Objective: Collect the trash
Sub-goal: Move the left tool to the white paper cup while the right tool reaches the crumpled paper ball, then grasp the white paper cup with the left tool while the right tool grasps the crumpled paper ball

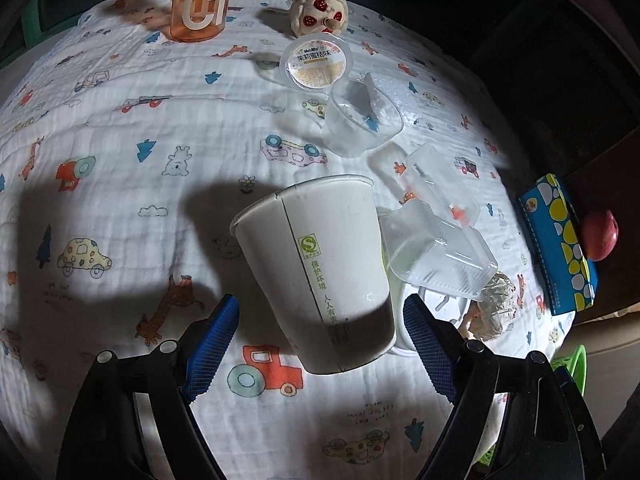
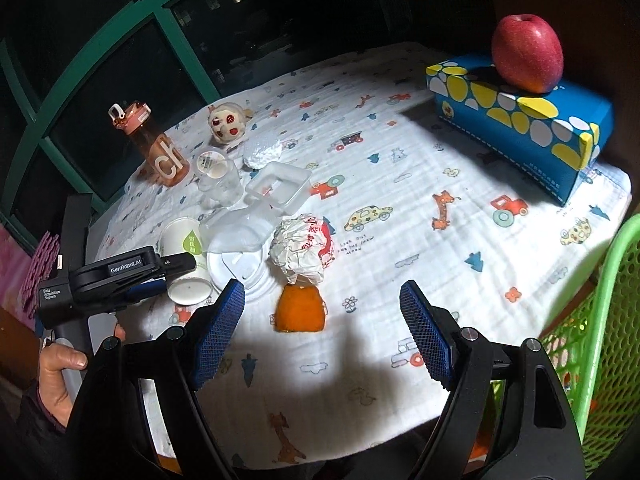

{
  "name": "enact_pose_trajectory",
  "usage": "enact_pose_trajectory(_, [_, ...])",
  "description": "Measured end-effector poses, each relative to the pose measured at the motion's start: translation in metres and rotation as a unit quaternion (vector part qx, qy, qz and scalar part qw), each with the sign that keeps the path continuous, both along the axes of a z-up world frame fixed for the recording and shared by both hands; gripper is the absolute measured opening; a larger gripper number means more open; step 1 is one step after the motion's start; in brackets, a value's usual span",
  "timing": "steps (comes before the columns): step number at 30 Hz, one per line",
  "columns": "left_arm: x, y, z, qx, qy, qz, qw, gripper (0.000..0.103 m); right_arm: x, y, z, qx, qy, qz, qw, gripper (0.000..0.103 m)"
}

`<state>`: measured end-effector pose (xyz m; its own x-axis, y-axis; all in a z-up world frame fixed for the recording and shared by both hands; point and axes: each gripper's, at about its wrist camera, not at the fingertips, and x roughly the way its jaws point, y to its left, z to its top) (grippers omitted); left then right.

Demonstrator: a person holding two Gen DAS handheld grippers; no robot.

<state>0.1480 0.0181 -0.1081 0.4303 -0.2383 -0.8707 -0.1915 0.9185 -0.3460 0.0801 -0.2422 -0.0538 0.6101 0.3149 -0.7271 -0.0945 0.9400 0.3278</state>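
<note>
A: Left wrist view first. We see our left gripper [image 1: 320, 320] with its blue-padded fingers [image 1: 212, 348] spread wide apart, and the white paper cup [image 1: 320, 272] lying on its side between them at lower centre, touching neither pad as far as we can tell. Just right of the cup sits a clear plastic tray [image 1: 440, 256], with a crumpled wrapper [image 1: 496, 304] below it. Higher up we find a clear cup [image 1: 360, 120] and a sealed jelly cup [image 1: 316, 62]; the orange bottle [image 1: 200, 4] is cut off at the top edge.

B: Right wrist view next. Our right gripper [image 2: 322, 312] is also wide apart and holds nothing. An orange peel [image 2: 300, 310] lies on the cartoon-print cloth [image 2: 400, 184] between its fingers, at centre. We cannot find that peel in the other view.

A: Here we also see the left gripper [image 2: 120, 276] from outside, at the left edge, reaching over the paper cup [image 2: 184, 256].

B: And the whole orange bottle [image 2: 160, 148], the red apple [image 2: 528, 54] resting on the blue tissue box [image 2: 520, 120] at upper right, and a green mesh basket [image 2: 592, 344] at the right edge.
</note>
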Motion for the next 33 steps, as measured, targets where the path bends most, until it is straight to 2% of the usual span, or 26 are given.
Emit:
enact_pose_trajectory(2, [-0.001,-0.001,-0.001,-0.004,-0.003,0.000,1.0000,0.080,0.007,0.004,-0.005,-0.001,0.004,0.004,1.000,0.079])
enact_pose_trajectory(6, [-0.003,-0.004,-0.001,-0.006,-0.005,-0.010,0.9999,0.072,0.019,0.012,-0.013,-0.001,0.011,0.010,1.000,0.079])
enact_pose_trajectory(13, [-0.008,-0.004,0.016,0.030,-0.021,-0.040,0.9985,0.056,0.039,0.028,-0.028,-0.008,0.020,0.027,0.999,0.079])
enact_pose_trajectory(25, [-0.012,0.010,0.047,0.048,-0.043,-0.074,0.9952,0.048,0.066,0.041,-0.046,0.001,0.038,0.033,0.999,0.068])
enact_pose_trajectory(26, [-0.013,0.010,0.047,0.050,-0.044,-0.075,0.9950,0.048,0.068,0.041,-0.047,0.004,0.039,0.032,0.999,0.066])
enact_pose_trajectory(28, [-0.013,0.012,0.047,0.053,-0.044,-0.076,0.9947,0.048,0.072,0.044,-0.050,0.003,0.045,0.033,0.998,0.056])
enact_pose_trajectory(33, [-0.013,0.012,0.046,0.050,-0.040,-0.081,0.9947,0.049,0.072,0.044,-0.053,-0.001,0.047,0.032,0.998,0.048])
